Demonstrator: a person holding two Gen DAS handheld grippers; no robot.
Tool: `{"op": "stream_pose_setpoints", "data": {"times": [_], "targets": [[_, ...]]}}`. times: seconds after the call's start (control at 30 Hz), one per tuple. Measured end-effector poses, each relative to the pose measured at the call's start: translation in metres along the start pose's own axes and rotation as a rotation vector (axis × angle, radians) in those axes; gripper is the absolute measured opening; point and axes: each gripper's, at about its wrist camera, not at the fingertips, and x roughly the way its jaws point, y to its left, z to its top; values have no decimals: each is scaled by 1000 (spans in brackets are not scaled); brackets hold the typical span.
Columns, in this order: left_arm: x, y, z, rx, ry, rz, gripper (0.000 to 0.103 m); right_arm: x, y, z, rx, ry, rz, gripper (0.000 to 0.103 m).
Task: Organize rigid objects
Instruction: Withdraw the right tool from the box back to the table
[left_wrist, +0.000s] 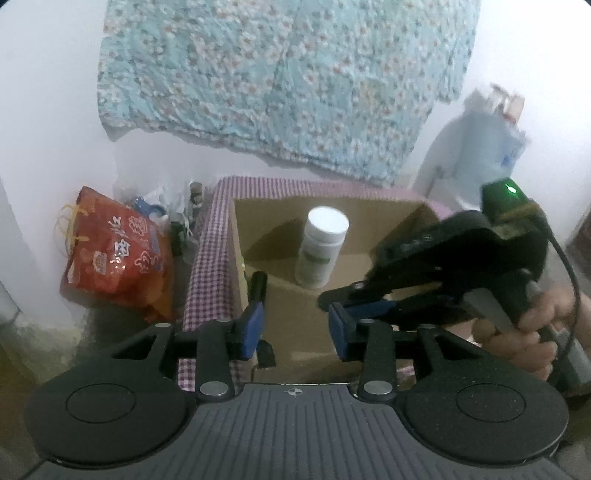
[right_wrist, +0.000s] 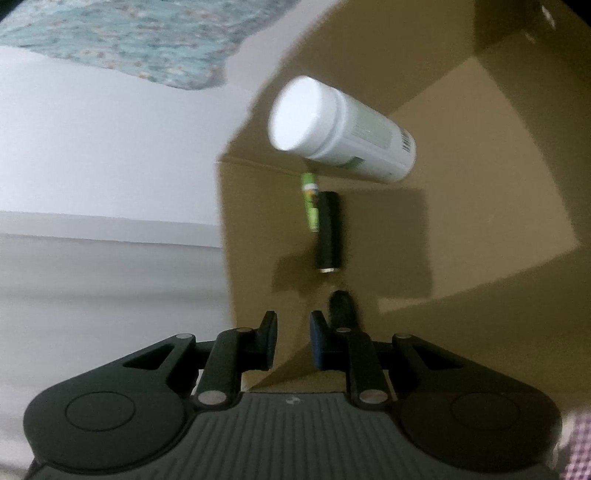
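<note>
In my left wrist view, a crinkled red printed bag (left_wrist: 114, 254) sits at left on the floor beside the purple-checked cloth (left_wrist: 207, 258), the open brown cardboard box (left_wrist: 255, 218) fills the centre with the white plastic lidded bottle (left_wrist: 321, 247) standing inside, and my left gripper (left_wrist: 295, 325) hangs with its blue pads apart and empty. At right my right gripper (left_wrist: 334, 301) reaches into the box. In my right wrist view its fingers (right_wrist: 293, 338) stand slightly apart on nothing, with the small green tube (right_wrist: 310, 201) touching the black cylinder (right_wrist: 328, 232) on the box floor (right_wrist: 461, 221) below the bottle (right_wrist: 340, 129).
</note>
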Motion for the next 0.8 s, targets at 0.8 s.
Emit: {"op": "stream_pose_setpoints", "data": {"times": [0.8], "targets": [[42, -110, -90, 190, 233, -222, 52, -155, -83, -156, -71, -251, -152, 45]]}}
